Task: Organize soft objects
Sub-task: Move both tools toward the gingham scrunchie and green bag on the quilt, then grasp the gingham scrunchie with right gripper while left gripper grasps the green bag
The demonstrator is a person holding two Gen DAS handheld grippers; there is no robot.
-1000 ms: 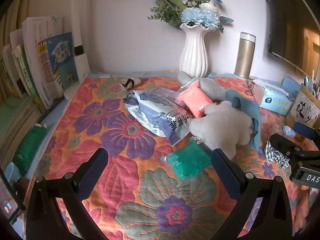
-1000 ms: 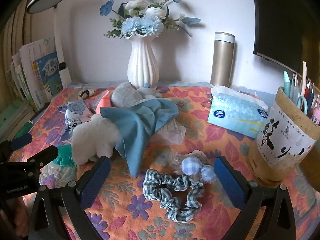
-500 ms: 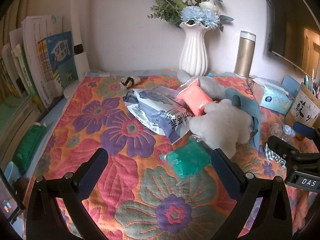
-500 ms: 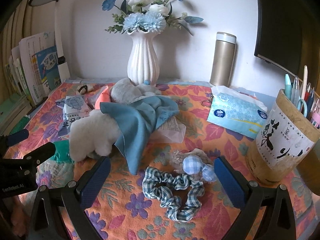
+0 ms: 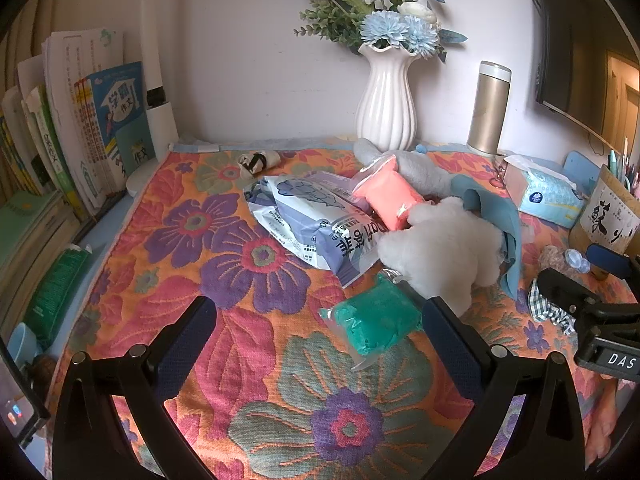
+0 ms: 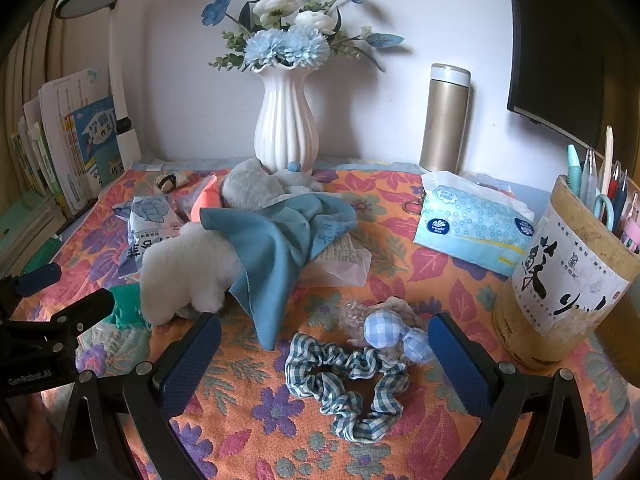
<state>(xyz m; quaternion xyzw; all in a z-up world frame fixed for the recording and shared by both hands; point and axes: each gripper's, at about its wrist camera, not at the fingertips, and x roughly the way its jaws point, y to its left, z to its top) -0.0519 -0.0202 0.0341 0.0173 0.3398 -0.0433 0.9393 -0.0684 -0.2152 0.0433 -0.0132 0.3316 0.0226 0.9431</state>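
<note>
Soft things lie heaped on the floral cloth. A white plush toy point(image 5: 440, 252) point(image 6: 188, 268) lies under a blue cloth point(image 6: 280, 240), beside a grey plush point(image 6: 248, 190), a pink packet point(image 5: 386, 196) and a purple-white bag point(image 5: 320, 224). A green packet point(image 5: 372, 320) rests just ahead of my left gripper point(image 5: 320, 340), which is open and holds nothing. A checked scrunchie point(image 6: 344, 376) and a blue checked ball hair tie point(image 6: 384, 330) lie between the fingers of my open right gripper point(image 6: 324, 356).
A white vase of flowers point(image 6: 286, 128) and a gold flask point(image 6: 444, 120) stand at the back wall. A tissue pack point(image 6: 472, 228) and a pen holder point(image 6: 568, 284) sit at the right. Books point(image 5: 80, 128) and a lamp base point(image 5: 140, 180) line the left.
The right wrist view has shifted slightly, with the scene sitting a little lower and nearer than before. Both grippers stay open. No object has moved.
</note>
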